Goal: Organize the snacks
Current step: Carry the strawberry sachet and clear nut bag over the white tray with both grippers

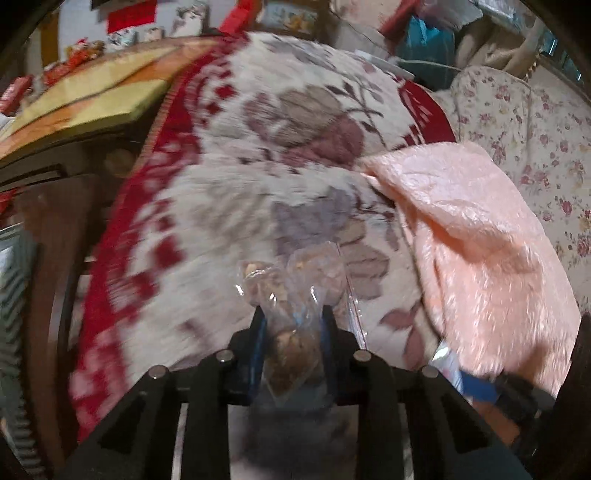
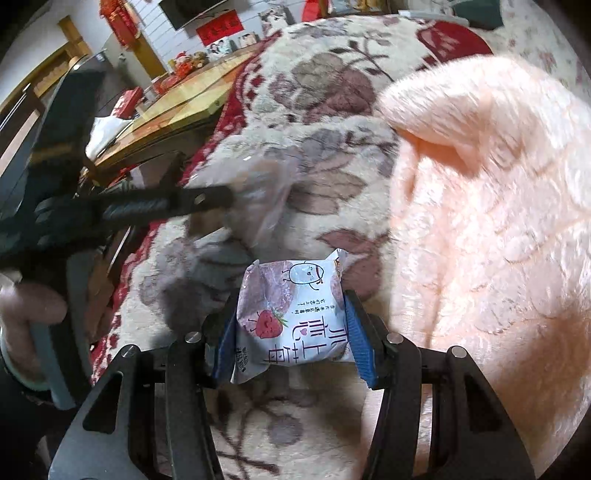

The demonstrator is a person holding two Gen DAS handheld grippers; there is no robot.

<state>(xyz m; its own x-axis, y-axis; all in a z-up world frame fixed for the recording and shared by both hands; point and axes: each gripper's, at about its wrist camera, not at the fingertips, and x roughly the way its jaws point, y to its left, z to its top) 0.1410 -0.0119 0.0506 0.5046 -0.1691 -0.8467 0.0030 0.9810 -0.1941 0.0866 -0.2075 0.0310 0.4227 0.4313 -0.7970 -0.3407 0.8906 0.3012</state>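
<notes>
Nearest your right-hand camera, your right gripper [image 2: 291, 314] is pinching a white snack packet [image 2: 291, 317] across its width, the blue pads [image 2: 360, 332] pressed against both of its sides. The packet is puffy and sealed, printed with a red strawberry figure, a small cartoon face and large Chinese characters that read upside down from here; the smaller print is too fine to make out. It hangs just above the flowered blanket [image 2: 325, 110].

In your other hand, your left gripper [image 1: 291, 317] is clamped on a clear plastic bag [image 1: 295, 280] holding brown lumpy pieces, the crinkled film bunched between the narrow-set fingers and sticking out past their tips over the blanket. No label shows on the bag.

Only the right-hand view shows both tools at once: the left gripper reaches in from the left edge with the clear bag at its tip, a hand [image 2: 26, 317] gripping its handle. A peach fleece cloth [image 2: 491, 221] lies on the blanket at the right. Only the left-hand view shows the rose-print cushion [image 1: 524, 125] beyond the fleece. A yellow-topped table [image 2: 177, 107] stands beside the blanket, and a red wall banner [image 2: 219, 26] hangs behind it, its writing blurred.
</notes>
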